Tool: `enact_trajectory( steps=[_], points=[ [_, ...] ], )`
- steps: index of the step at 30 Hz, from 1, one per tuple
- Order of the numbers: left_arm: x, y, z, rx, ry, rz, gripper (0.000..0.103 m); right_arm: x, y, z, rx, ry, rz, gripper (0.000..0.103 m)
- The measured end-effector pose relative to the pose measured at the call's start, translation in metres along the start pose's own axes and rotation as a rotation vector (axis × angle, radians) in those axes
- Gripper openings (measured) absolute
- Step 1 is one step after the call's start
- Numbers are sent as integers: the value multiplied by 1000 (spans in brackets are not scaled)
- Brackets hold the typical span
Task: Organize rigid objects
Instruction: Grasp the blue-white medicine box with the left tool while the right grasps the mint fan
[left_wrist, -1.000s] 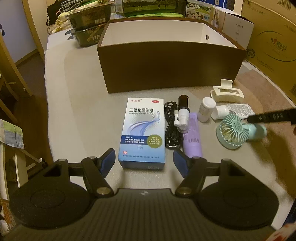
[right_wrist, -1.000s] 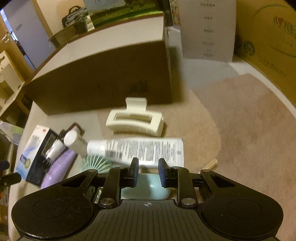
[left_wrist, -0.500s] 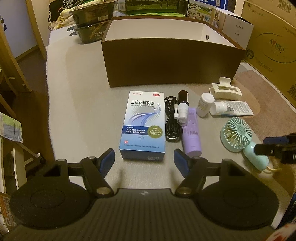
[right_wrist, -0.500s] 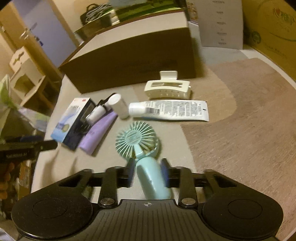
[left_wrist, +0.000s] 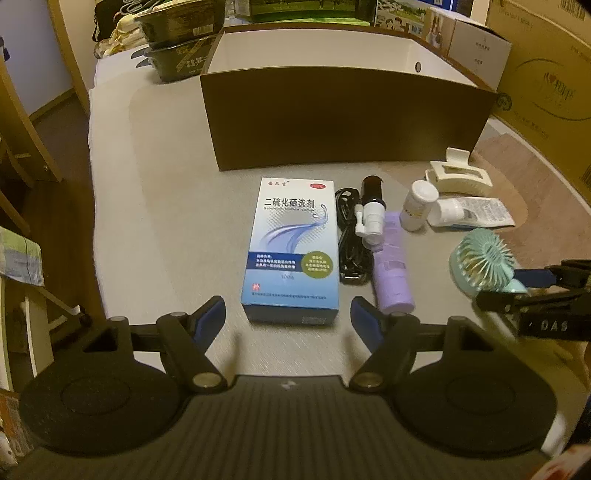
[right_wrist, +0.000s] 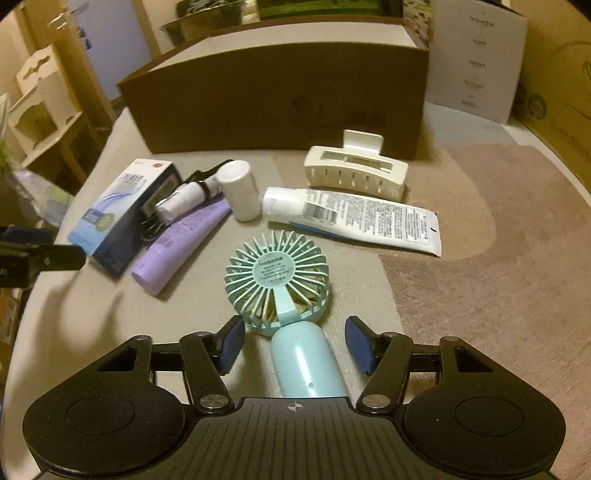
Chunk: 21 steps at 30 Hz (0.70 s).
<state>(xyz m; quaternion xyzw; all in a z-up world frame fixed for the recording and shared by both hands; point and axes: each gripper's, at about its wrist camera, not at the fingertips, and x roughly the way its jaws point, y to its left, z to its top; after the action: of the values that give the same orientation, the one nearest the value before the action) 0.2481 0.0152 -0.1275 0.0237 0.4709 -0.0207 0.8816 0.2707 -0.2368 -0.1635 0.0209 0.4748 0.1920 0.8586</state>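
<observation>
While my right gripper (right_wrist: 295, 343) hangs over the table (right_wrist: 92, 332), its jaws have just been opening and now stand spread, the mint handheld fan (right_wrist: 284, 291) lying flat between the blue pads with its handle running back under the gripper; neither pad touches it, gap on both sides. My left gripper (left_wrist: 288, 317) is spread wide too, jaws also just opened a bit further, nothing between them, hovering just short of the near edge of the blue medicine box (left_wrist: 293, 247). Right of that box lie the black cable (left_wrist: 349, 236), the spray bottle (left_wrist: 371, 210) on top of it, then the purple tube (left_wrist: 393, 266), all tight side by side, touching or nearly. Small white bottle (right_wrist: 240, 190) stands upright just behind the purple tube's end, white tube (right_wrist: 354, 219) lies flat beside it, cream hair clip (right_wrist: 354, 170) behind that, close to the front wall of the brown box (right_wrist: 277, 99). Brown box is open-topped, inside white; I can't see its floor from either view. Open room: bare table left of the medicine box out to the table's left edge, and bare strip in front of both grippers. Right of the fan the brown mat (right_wrist: 498, 277) is free out to the cardboard cartons (left_wrist: 546, 74). Fan head sits near the purple tube and white tube, apart from both
</observation>
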Motion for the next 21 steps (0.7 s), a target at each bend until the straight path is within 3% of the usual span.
enact_trajectory(
  steps=[4,11,14,21],
  points=[
    [11,-1,5,17,11,8,74,1,-7,6,35,-18,-9,51],
    [35,-6,17,72,25,23,74,4,-13,13,49,-18,-11,51],
    [42,-7,19,70,24,21,63,3,-12,10,46,-27,-14,51],
    [29,-4,-1,29,12,35,62,-1,-12,5,44,-31,-9,41]
  ],
)
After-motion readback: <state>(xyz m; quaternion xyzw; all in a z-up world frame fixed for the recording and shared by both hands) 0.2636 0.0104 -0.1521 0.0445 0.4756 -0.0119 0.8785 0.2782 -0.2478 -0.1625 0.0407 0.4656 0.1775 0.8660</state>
